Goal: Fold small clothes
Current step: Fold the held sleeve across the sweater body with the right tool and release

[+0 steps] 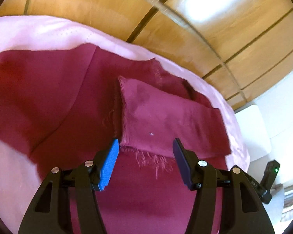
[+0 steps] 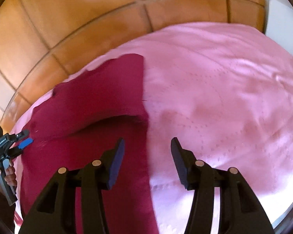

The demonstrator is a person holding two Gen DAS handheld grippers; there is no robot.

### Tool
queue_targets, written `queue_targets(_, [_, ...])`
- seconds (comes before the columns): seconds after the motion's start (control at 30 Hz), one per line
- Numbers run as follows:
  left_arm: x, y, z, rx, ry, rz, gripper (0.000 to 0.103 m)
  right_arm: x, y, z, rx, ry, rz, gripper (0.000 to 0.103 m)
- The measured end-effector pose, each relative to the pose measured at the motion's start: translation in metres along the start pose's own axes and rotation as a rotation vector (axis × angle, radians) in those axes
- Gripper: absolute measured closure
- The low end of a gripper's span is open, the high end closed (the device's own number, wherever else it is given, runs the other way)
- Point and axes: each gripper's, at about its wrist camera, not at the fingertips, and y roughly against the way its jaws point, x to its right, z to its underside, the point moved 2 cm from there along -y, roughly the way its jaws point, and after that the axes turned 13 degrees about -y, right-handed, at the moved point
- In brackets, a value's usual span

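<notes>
Both tongs stand wide open, empty: left gripper (image 1: 145, 146) at lower centre of its frame over the maroon cloth's (image 1: 68, 101) frayed flap (image 1: 166, 120); right gripper (image 2: 147, 146) straddling the cloth edge on the pink sheet (image 2: 224, 97). Pinch the flap's corners squarely, then align hems before pressing.

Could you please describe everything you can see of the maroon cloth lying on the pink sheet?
The maroon cloth is a thin, matte woven piece, dark red, lying spread on the pink sheet. One end is folded back over itself as a flap, showing a paler underside with darker blotches. Its cut edge is frayed, with loose threads. A crease runs across its body. Both the left gripper and right gripper hover open above it, gripping nothing.
</notes>
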Motion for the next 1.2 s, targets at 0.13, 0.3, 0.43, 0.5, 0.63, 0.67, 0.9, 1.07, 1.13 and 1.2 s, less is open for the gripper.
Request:
queue_targets(0.13, [-0.002,-0.017,-0.01,-0.01,0.022,-0.007,0.077,-0.015,-0.021,-0.017,0.026,-0.022,-0.016,0.054])
queue_targets(0.3, [0.012,0.008,-0.027,0.095,-0.049,-0.032,0.09,-0.035,-0.02,-0.009,-0.047,0.152,0.03,0.055])
queue_targets(0.43, [0.019,0.023,-0.023,0.089,-0.163,-0.094,0.09,-0.053,0.009,0.005,-0.035,0.274,0.005,0.054])
queue_targets(0.5, [0.018,0.011,-0.016,0.047,-0.188,-0.123,0.09,-0.068,0.022,-0.001,0.017,0.27,-0.047,0.054])
queue_targets(0.63, [0.007,-0.006,0.001,0.002,-0.179,-0.238,0.09,-0.099,-0.004,-0.014,0.044,0.271,-0.051,0.046])
queue_targets(0.67, [0.004,-0.007,0.001,0.005,-0.169,-0.238,0.09,-0.105,-0.024,-0.017,0.027,0.269,-0.032,0.046])
queue_targets(0.9, [0.0,-0.016,0.002,-0.001,-0.192,-0.273,0.087,-0.101,-0.091,0.007,0.023,0.271,0.119,0.044])
queue_targets(1.07, [-0.016,0.017,0.011,0.043,-0.115,-0.254,0.074,-0.097,-0.085,0.012,0.049,0.278,0.134,0.042])
queue_targets(1.13, [-0.03,0.039,0.022,0.064,-0.052,-0.236,0.074,-0.1,-0.081,0.012,0.063,0.288,0.161,0.038])
queue_targets(1.2, [-0.052,0.068,0.037,0.099,0.029,-0.235,0.074,-0.103,-0.071,0.014,0.102,0.298,0.219,0.026])
